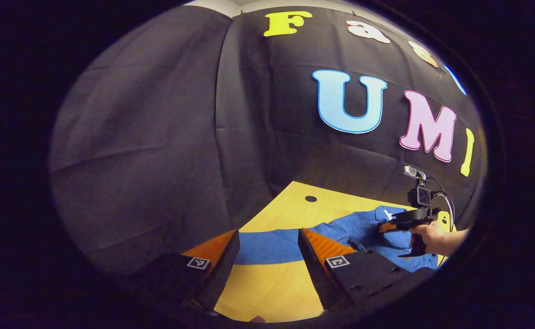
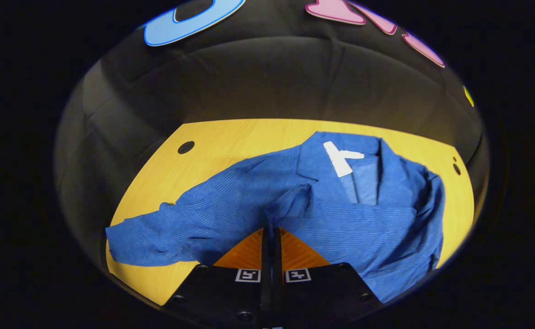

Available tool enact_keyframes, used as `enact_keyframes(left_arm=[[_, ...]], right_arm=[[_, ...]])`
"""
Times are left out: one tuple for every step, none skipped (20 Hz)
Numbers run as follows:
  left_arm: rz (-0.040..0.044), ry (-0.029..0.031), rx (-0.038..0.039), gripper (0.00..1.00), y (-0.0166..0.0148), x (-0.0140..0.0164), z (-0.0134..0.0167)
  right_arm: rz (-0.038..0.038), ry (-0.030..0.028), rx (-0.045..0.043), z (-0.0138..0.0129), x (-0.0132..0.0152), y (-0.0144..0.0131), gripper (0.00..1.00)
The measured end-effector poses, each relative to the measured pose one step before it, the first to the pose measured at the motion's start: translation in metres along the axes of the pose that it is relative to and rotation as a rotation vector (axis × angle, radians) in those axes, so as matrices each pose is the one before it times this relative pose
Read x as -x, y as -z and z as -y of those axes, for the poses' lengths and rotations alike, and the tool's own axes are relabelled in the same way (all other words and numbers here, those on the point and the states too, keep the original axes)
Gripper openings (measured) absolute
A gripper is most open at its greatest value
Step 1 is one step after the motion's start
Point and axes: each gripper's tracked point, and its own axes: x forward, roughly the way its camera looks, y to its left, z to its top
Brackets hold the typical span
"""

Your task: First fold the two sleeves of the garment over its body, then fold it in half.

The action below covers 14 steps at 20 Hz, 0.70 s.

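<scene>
A blue ribbed-fabric garment (image 2: 340,214) with a white neck label (image 2: 340,160) lies spread on the yellow wood-grain table (image 2: 230,141). One long sleeve (image 2: 157,233) trails out flat toward the table's left edge in the right gripper view; the other side is bunched toward the body.

Right gripper (image 2: 269,228): fingers drawn together with only a thin gap, pinching a raised fold of blue cloth at the tips — the fold stands up from the garment's middle. In the left gripper view, the same gripper (image 1: 388,227) is seen farther off over the garment, held by a person's hand (image 1: 434,237).

Left gripper (image 1: 269,237): fingers set wide apart (nothing between them), above the table with the blue sleeve (image 1: 267,246) lying across beyond them.
</scene>
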Motion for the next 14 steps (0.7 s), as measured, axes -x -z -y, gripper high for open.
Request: enact_keyframes(left_arm=[[-0.01802, -0.00834, 0.00565, 0.75, 0.00336, -0.00507, -0.00303], [-0.01438, -0.00464, 0.00225, 0.75, 0.00644, -0.00646, 0.00022], [-0.01172, 0.00152, -0.00135, 0.74, 0.00389, -0.00329, -0.00049], [0.00081, 0.00990, -0.01031, 0.75, 0.00452, -0.00755, -0.00046], [0.00936, 0.01329, -0.01165, 0.75, 0.00138, -0.01178, -0.00049], [-0.01510, -0.01252, -0.01230, 0.75, 0.00554, -0.01107, -0.00474], [-0.03940, -0.02563, -0.01071, 0.75, 0.00778, -0.00824, -0.01034], [-0.05258, -0.02146, 0.00594, 0.75, 0.00901, -0.00906, -0.00917], [-0.06918, -0.00437, 0.01989, 0.75, 0.01060, -0.00849, -0.00454], [-0.04664, 0.00720, 0.02146, 0.75, 0.00782, -0.01052, 0.00131], [-0.01627, -0.00324, 0.01203, 0.77, 0.00003, -0.00470, -0.00143], [-0.00793, -0.00564, -0.00900, 0.77, -0.00261, -0.00182, -0.00206], [-0.01260, -0.00808, -0.02067, 0.77, -0.00009, -0.00226, 0.00037], [-0.00738, -0.01028, -0.02714, 0.77, 0.00024, 0.00010, 0.00344]], right_arm=[[-0.02382, -0.00031, 0.00611, -0.00288, -0.00326, 0.00552, 0.07], [-0.03268, -0.00869, 0.01757, -0.00467, -0.00506, 0.00694, 0.23], [-0.01833, 0.00319, 0.02372, -0.00104, 0.00376, 0.00529, 0.39], [-0.01544, 0.00983, 0.01833, -0.00083, 0.00140, 0.00281, 0.54], [-0.00315, -0.00824, -0.00251, -0.00403, 0.00223, 0.00102, 0.55], [-0.00119, -0.00736, -0.01291, -0.00280, 0.00314, -0.00197, 0.54], [0.00991, 0.00707, -0.01256, 0.00141, 0.00674, -0.00444, 0.41], [0.00265, 0.02404, -0.01861, 0.00524, 0.00757, -0.00475, 0.52], [-0.00087, 0.01968, -0.03043, 0.00394, 0.01062, -0.00331, 0.52], [0.00226, 0.01223, -0.03084, 0.00309, 0.00977, -0.00646, 0.52], [0.01008, 0.01482, -0.02578, 0.00478, 0.01005, -0.00662, 0.52], [0.00489, 0.00691, -0.02027, 0.00332, 0.01020, -0.00539, 0.52], [0.00420, -0.00450, -0.01939, 0.00070, 0.01108, -0.00513, 0.52], [-0.00230, -0.00353, -0.02149, 0.00106, 0.00971, -0.00313, 0.52]])
